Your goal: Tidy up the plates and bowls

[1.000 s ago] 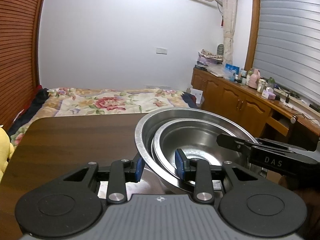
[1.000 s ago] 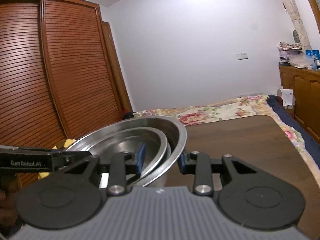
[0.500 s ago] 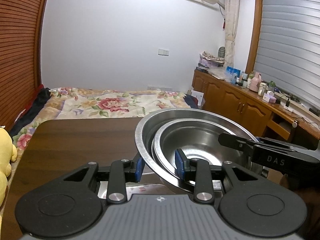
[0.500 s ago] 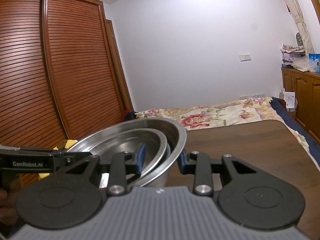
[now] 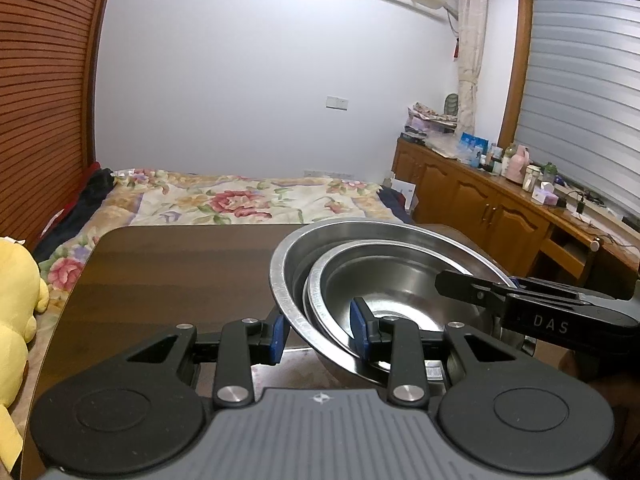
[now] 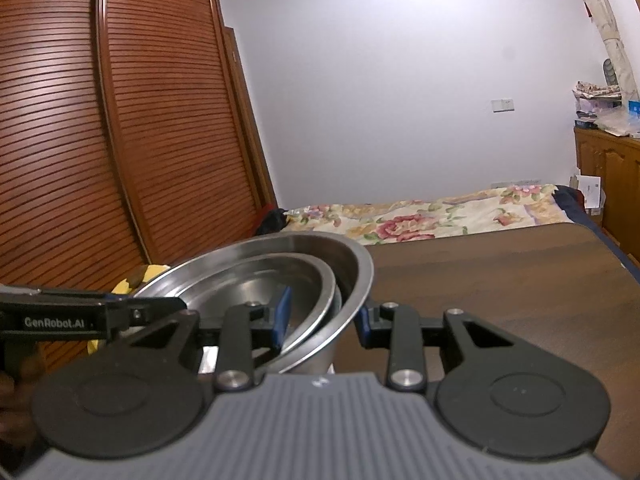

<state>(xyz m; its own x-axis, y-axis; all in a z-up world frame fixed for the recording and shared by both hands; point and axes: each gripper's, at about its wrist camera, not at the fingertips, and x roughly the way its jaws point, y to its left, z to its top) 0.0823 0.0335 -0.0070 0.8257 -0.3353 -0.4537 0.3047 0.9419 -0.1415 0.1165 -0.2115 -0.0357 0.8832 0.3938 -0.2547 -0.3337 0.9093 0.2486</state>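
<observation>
Two steel bowls are nested: a large one (image 5: 320, 248) (image 6: 348, 256) with a smaller one (image 5: 400, 284) (image 6: 256, 284) inside it. The stack hangs tilted above the dark wooden table (image 5: 180, 264) (image 6: 500, 280). My left gripper (image 5: 318, 334) is shut on the near rims of both bowls, one blue pad outside and one inside. My right gripper (image 6: 322, 320) is shut on the opposite rims in the same way. In the left wrist view the right gripper's finger (image 5: 464, 286) reaches over the far rim. The left gripper's finger (image 6: 152, 304) shows in the right wrist view.
A bed with a floral quilt (image 5: 240, 200) lies beyond the table's far edge. A yellow plush toy (image 5: 16, 292) sits left of the table. Wooden cabinets with clutter (image 5: 480, 208) line the right wall, and a slatted wardrobe (image 6: 100, 140) stands on the left.
Both grippers keep the same hold on the nested bowls. The two views have risen a little, so the table and bed sit lower in frame.
</observation>
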